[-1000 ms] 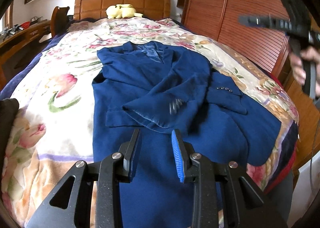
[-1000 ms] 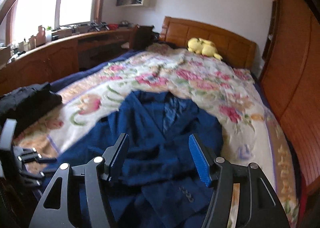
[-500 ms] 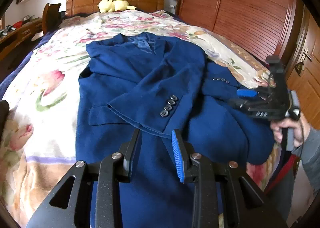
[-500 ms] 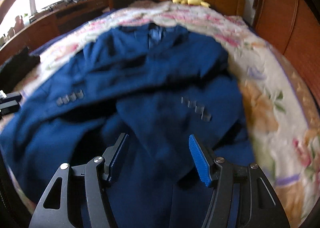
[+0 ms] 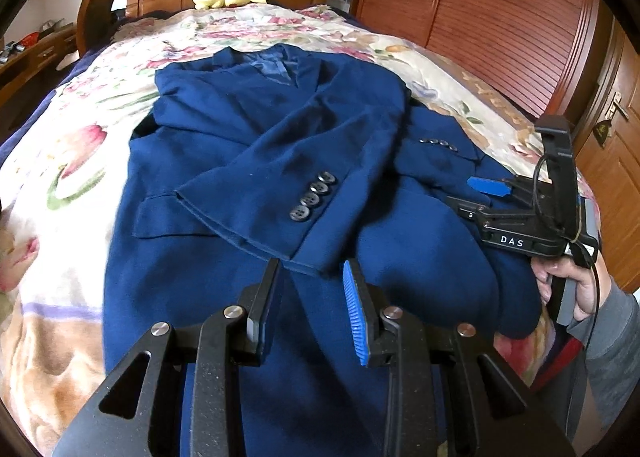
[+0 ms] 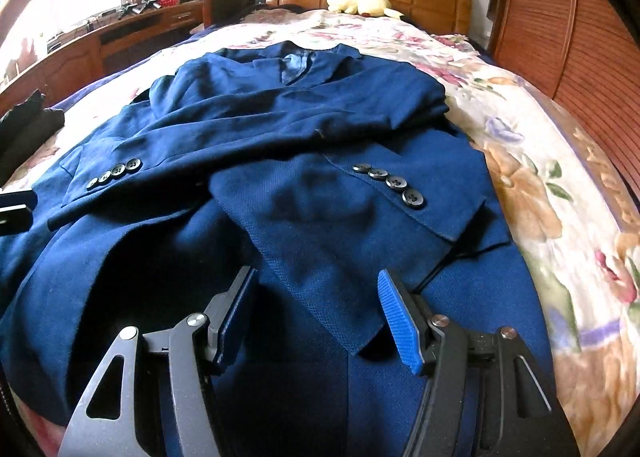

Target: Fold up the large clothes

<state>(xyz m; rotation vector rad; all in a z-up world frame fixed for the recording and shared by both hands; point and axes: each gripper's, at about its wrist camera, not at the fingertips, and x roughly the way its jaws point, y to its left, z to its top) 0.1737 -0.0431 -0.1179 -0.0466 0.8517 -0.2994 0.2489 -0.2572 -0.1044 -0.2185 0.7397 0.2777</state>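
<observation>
Left wrist view: the left gripper (image 5: 310, 297) hovers with fingers apart and empty, just above the navy jacket (image 5: 248, 185). The right gripper (image 6: 318, 313) – jaws wider, empty – hangs over the hem. Both sleeves lie folded across the jacket on the floral bedspread (image 6: 540, 193).

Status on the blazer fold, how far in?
Done: blue blazer lies flat on the bed, both sleeves crossed over its front. In hand: nothing; left gripper and right gripper hover open over the hem end. Left: folding the body up, likely hem toward collar.
</observation>
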